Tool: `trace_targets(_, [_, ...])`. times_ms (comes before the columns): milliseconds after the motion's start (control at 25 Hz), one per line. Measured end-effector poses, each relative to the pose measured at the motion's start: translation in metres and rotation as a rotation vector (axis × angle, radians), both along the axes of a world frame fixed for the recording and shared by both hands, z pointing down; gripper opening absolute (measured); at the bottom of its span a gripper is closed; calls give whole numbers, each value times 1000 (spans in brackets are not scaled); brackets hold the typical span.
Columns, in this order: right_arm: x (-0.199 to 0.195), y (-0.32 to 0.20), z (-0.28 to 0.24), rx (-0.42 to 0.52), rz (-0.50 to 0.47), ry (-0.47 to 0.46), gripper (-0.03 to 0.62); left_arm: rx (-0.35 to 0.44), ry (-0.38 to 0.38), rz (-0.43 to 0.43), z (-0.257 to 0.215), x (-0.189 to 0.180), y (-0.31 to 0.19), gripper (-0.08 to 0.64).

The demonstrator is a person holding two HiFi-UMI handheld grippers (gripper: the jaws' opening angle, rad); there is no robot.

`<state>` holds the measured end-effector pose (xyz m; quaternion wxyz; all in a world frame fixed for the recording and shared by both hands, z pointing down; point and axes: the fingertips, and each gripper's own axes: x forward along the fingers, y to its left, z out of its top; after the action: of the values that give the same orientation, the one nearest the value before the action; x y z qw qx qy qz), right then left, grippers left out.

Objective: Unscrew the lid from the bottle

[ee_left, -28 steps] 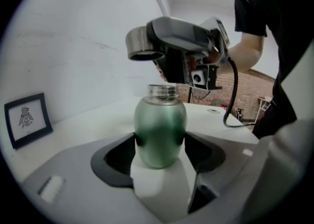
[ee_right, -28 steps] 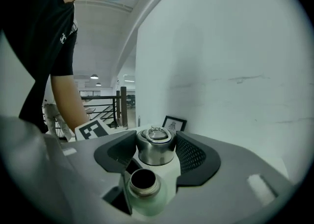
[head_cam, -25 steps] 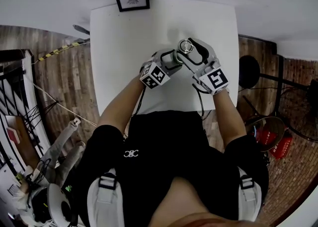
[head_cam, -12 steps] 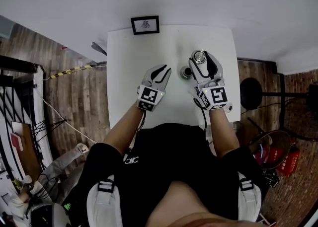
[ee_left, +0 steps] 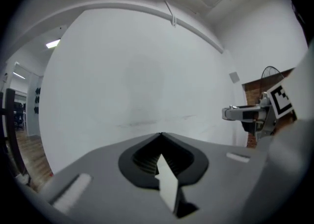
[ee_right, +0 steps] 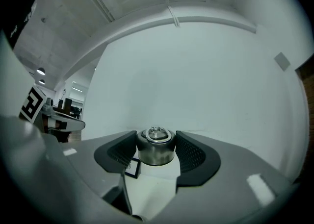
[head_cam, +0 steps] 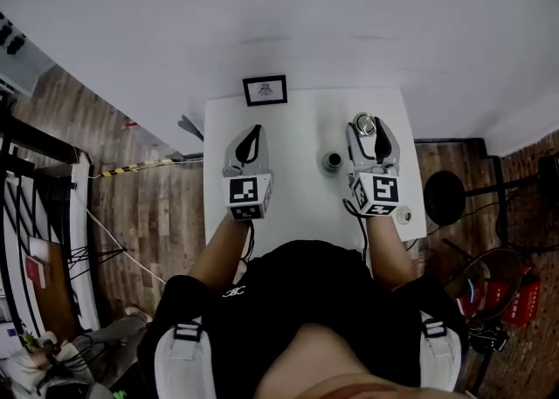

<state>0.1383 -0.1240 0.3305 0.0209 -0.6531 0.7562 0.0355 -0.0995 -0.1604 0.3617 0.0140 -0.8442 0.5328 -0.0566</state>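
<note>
Left tongs (ee_left: pixel 160 137): yours have just clenched shut, nothing between them, held up over the left side of the surface (head_cam: pixel 297 205).
Right tongs (ee_right: pixel 156 136): you grip the metal lid (ee_right: pixel 156 153) by its sides, ring on top.
Bottle (head_cam: pixel 332 161): stands open on the surface, just left of your right tongs.
Far edge: small framed picture (head_cam: pixel 265 90).

No legible text or labels

Left gripper (head_cam: pixel 253 131): my jaws just closed tip to tip, nothing between them; held level. Right gripper (head_cam: pixel 368 122): my jaws clamped on the lid (ee_right: pixel 156 150); held level. My left forearm (head_cam: pixel 212 249), right forearm (head_cam: pixel 390 244): extended forward, parallel, well apart.
</note>
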Motion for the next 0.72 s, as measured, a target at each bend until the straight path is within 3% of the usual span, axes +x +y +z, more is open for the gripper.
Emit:
trace_targets(280, [4,2,-3,3,11,-12,255,31,11,-21,-22,-2,1,54])
trace_targets(720, [-1,6,5,-4,-30,-32,255,5,11,-21,-19,6,7,54])
